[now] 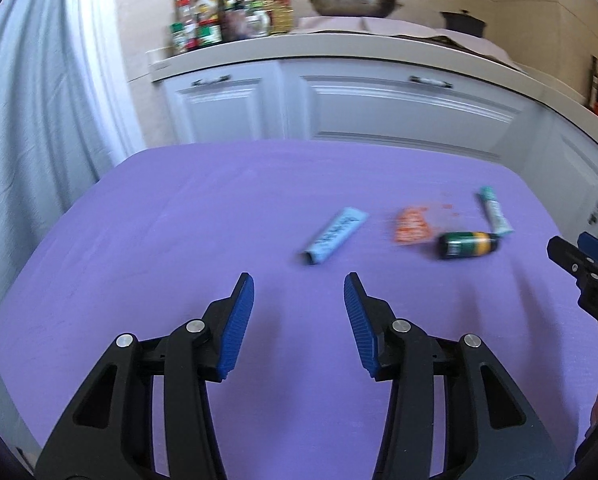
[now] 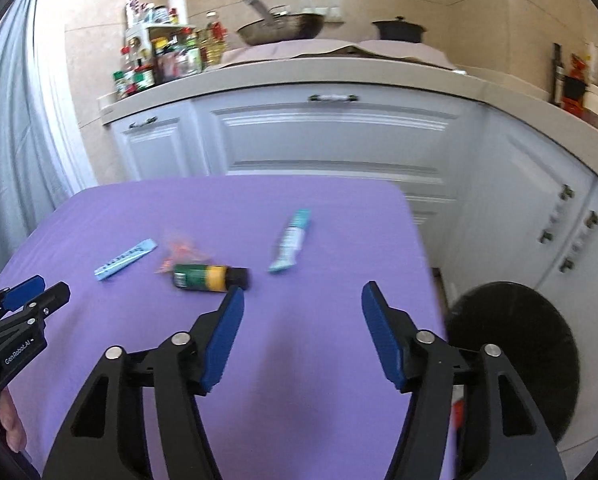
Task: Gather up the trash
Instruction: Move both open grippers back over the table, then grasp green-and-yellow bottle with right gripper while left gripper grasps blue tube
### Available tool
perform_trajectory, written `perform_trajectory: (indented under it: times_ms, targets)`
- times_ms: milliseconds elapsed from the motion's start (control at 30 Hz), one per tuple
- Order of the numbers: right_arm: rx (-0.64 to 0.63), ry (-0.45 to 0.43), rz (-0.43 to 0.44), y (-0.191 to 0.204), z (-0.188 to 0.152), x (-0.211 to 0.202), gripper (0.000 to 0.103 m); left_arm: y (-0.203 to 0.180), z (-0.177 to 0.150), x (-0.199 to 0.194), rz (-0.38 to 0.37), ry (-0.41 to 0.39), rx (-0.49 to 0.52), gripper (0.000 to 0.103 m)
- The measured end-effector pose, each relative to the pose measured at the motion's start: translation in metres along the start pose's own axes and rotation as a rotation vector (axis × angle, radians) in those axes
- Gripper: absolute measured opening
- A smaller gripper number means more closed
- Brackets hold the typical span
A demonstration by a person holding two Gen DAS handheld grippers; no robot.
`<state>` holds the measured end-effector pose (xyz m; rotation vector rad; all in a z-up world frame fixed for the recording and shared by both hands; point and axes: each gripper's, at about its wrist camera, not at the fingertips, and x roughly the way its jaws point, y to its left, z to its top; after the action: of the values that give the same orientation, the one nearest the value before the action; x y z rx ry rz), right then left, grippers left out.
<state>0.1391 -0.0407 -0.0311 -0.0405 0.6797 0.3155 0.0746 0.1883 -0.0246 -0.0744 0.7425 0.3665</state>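
Several bits of trash lie on the purple table (image 1: 179, 280). A light blue wrapper (image 1: 335, 236) is at the left, an orange crumpled wrapper (image 1: 411, 226) beside it. A green and yellow bottle (image 1: 467, 244) lies on its side, and a teal and white tube (image 1: 495, 210) is behind it. My left gripper (image 1: 299, 282) hangs open over bare cloth, short of the blue wrapper. My right gripper (image 2: 303, 290) is open with nothing between its fingers; its left fingertip is close to the bottle (image 2: 209, 278). The tube (image 2: 293, 240) lies ahead of it.
A round black bin (image 2: 515, 360) stands on the floor past the table's right edge. White kitchen cabinets (image 2: 331, 136) run behind the table, with spice jars (image 2: 159, 60), a wok (image 2: 283, 28) and a black pot (image 2: 399, 30) on the counter. A pale curtain (image 1: 39, 100) hangs at the left.
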Motion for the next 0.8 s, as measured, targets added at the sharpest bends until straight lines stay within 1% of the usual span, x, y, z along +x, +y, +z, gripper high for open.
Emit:
perform_trajectory:
  times_ms: [33,100,133,167,400,600,800]
  targets:
    - [0.002,0.008,0.007,0.004,0.001,0.004,0.068,0.008,-0.001,0.001,0.007,0.001,-0.011,0.046]
    - [0.004,0.028,0.023,0.013,0.002,0.012,0.068,0.02,-0.001,0.003,0.018,0.003,-0.027,0.047]
    - [0.003,0.037,0.028,0.018,0.002,0.016,0.069,0.027,-0.002,0.004,0.024,0.002,-0.034,0.051]
    - [0.001,0.046,0.031,0.022,0.002,0.02,0.07,0.031,-0.002,0.005,0.03,0.002,-0.04,0.053]
    - [-0.015,0.099,0.012,0.046,0.004,0.043,0.076,0.066,-0.003,0.019,0.06,0.024,-0.083,0.053]
    - [-0.024,0.137,-0.01,0.058,0.005,0.059,0.078,0.083,-0.002,0.03,0.059,0.036,-0.104,0.053]
    - [-0.028,0.161,-0.041,0.063,0.009,0.068,0.079,0.086,0.001,0.036,0.04,0.039,-0.112,0.054]
